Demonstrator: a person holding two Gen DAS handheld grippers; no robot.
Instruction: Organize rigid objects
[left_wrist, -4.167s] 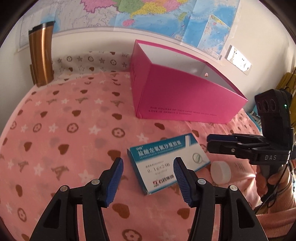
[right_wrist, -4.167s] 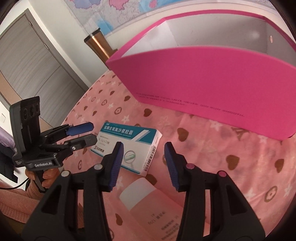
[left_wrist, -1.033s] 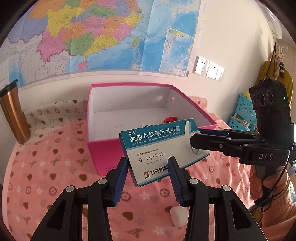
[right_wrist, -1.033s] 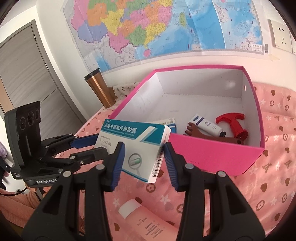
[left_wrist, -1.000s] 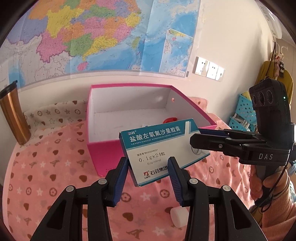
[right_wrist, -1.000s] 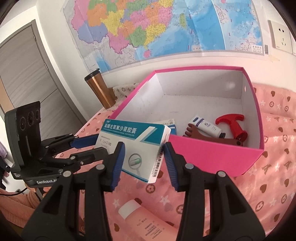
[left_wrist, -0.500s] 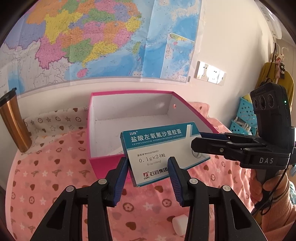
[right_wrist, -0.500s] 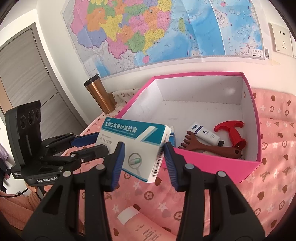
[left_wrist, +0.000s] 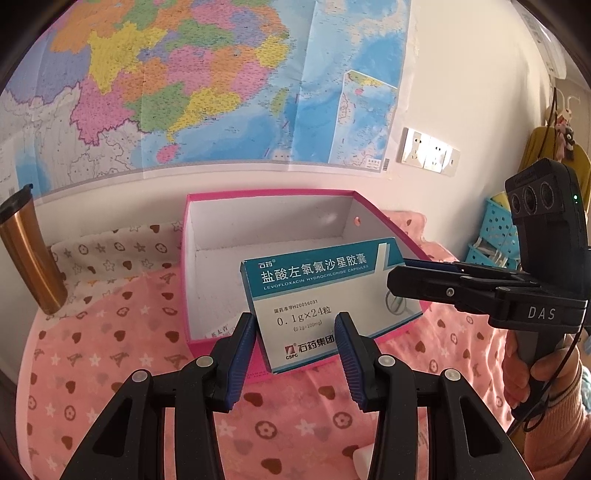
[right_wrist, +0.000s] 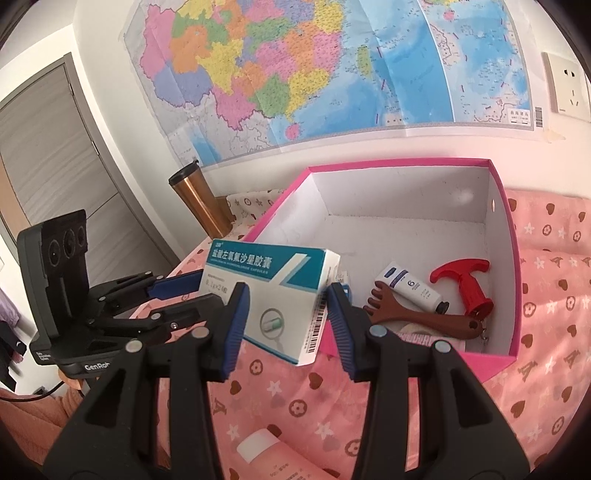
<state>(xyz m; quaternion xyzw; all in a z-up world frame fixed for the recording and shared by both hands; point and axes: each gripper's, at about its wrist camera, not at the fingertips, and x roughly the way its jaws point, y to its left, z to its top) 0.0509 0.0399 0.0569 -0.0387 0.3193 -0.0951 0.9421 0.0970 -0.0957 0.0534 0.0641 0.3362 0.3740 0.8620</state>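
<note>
A white and teal medicine box hangs in the air over the near wall of the open pink box. My left gripper is shut on its near end. My right gripper is shut on its other end, where the medicine box shows a barcode side. In the left wrist view the right gripper comes in from the right. The pink box holds a red T-handle, a brown back-scratcher and a white tube.
A copper tumbler stands at the back left by the wall. A pink bottle with a white cap lies on the pink patterned cloth in front of the box. A blue basket is at the far right.
Both grippers have lifted the medicine box from the cloth up to the pink box's near wall, rising a little more in the last second.
</note>
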